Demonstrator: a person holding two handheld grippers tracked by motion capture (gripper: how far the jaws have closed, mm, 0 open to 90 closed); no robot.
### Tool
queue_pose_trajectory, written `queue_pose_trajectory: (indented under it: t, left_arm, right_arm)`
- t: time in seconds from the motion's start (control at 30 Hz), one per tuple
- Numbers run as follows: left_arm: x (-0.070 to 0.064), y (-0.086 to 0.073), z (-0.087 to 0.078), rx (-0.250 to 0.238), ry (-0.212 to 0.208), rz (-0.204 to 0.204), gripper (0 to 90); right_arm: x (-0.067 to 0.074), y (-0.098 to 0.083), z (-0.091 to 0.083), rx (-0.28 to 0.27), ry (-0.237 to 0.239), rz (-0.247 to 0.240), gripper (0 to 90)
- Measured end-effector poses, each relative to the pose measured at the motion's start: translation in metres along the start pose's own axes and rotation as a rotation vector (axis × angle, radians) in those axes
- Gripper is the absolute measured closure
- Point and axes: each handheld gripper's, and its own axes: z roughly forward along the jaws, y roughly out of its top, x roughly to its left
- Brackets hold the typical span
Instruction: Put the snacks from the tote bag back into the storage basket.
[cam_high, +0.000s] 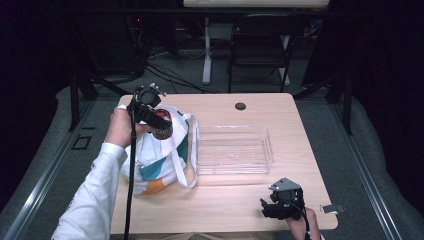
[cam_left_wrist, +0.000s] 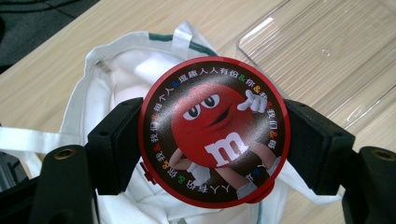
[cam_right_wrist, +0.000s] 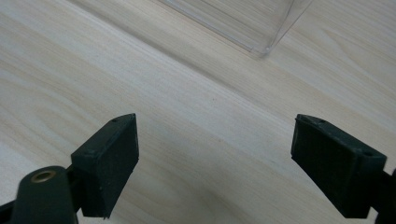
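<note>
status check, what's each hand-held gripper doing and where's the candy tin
Left hand-held gripper shut on candy tin, above tote bag. Right hand-held gripper open, over bare table. Clear tray beside the bag.

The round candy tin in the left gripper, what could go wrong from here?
The round candy tin is pinched only at its curved rim by the left gripper, so it might twist or slip and drop back into the tote bag. The bag's strap lies beside the clear tray; a low carry across could snag it or nudge the tray.
</note>
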Motion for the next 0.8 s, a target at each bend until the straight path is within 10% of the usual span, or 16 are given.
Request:
queue_pose_trajectory:
  t: [0.8]
  left_arm:
    - [-0.053,0.045,0.009,-0.038,-0.084,0.107,26.2]
  right_arm:
    - [0.0,0.0,-0.001,0.0,0.005,-0.002,14.6]
